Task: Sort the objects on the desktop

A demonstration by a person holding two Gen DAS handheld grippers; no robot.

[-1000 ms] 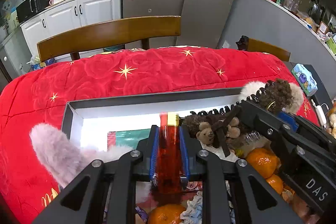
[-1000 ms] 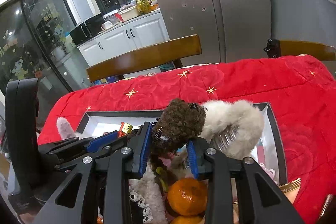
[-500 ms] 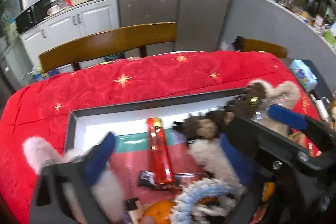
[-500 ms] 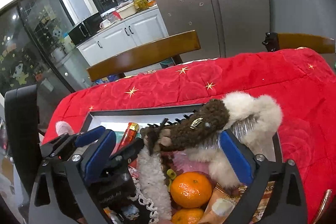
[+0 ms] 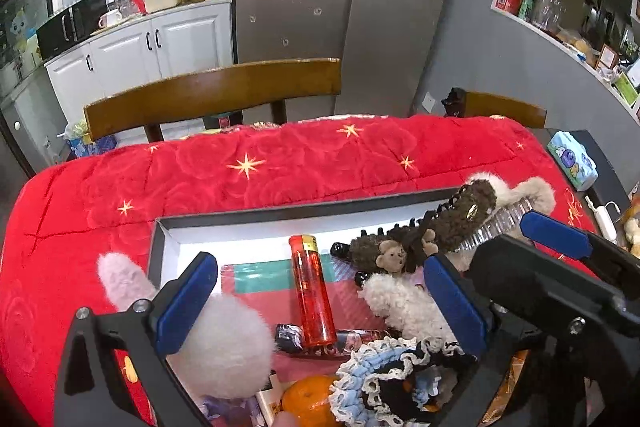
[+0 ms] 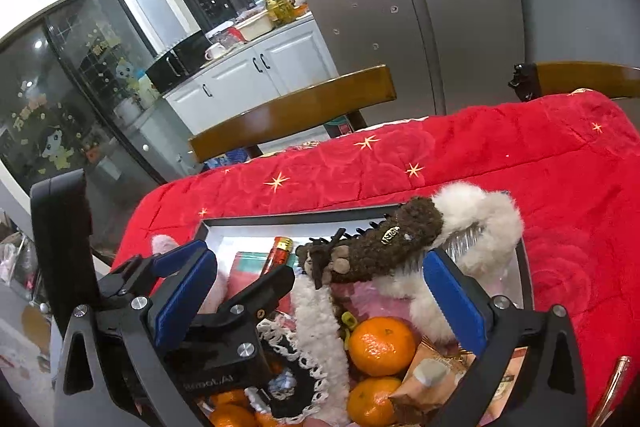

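While hand-held grippers gape, lighter (image 5: 311,293) lies (boxed).

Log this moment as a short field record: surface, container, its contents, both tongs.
surface: red quilted cloth with gold stars
container: shallow black-rimmed box
contents: red translucent plastic lighter, brown fuzzy bear hair claw, orange tangerine, lace-trimmed scrunchie
left tongs: open, holding nothing
right tongs: open, holding nothing

1. Indoor light, moderately bright, colours saturated.
2. Glare blown white on box inner wall (image 5: 256,241).
3. Strong fisheye bending at edges; dark vignette in corners.
4. Sharp overall; slight softness on near gripper fingers (image 5: 454,301).
5. Dark reflective glass door (image 6: 60,99), night outside.
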